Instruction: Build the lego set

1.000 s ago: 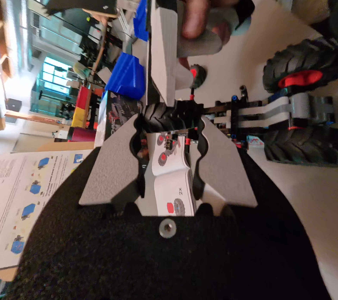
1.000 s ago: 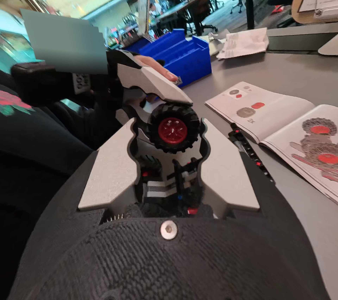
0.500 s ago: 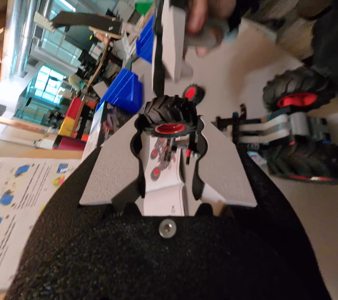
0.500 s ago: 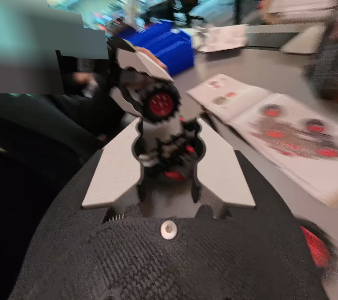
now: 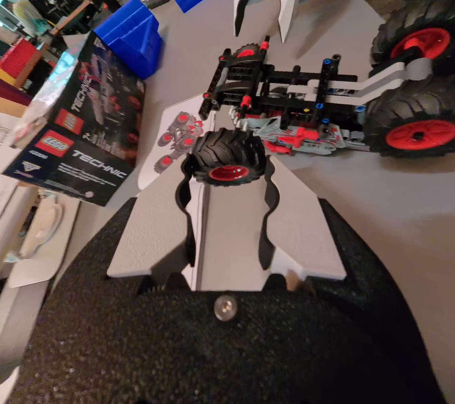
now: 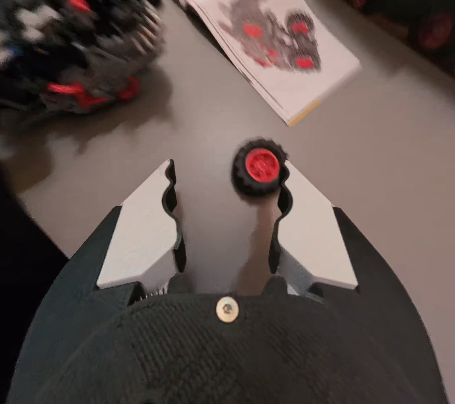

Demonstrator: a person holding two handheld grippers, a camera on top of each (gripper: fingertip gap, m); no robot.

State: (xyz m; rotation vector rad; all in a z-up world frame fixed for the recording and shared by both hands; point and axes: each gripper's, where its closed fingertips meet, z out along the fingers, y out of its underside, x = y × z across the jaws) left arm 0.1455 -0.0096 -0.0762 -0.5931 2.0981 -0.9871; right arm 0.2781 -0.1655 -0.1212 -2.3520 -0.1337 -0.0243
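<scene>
My left gripper is shut on a black wheel with a red hub and holds it in front of the truck chassis. The chassis rests on the grey table and has two big wheels at its right end. My right gripper is open over the table. A second loose wheel lies flat just inside its right finger. In the left wrist view the right gripper points down behind the chassis, above that wheel. The right wrist view is blurred.
The open instruction booklet lies beyond the right gripper and also shows in the left wrist view. The Lego box stands at the left. Two blue bins sit behind it. The table edge runs along the far right. The left gripper's tips are roughly 20 cm from the right gripper's.
My right gripper let go of the chassis, opened wider and swung down over the loose wheel on the table. My left gripper drew back from the chassis with its wheel.
</scene>
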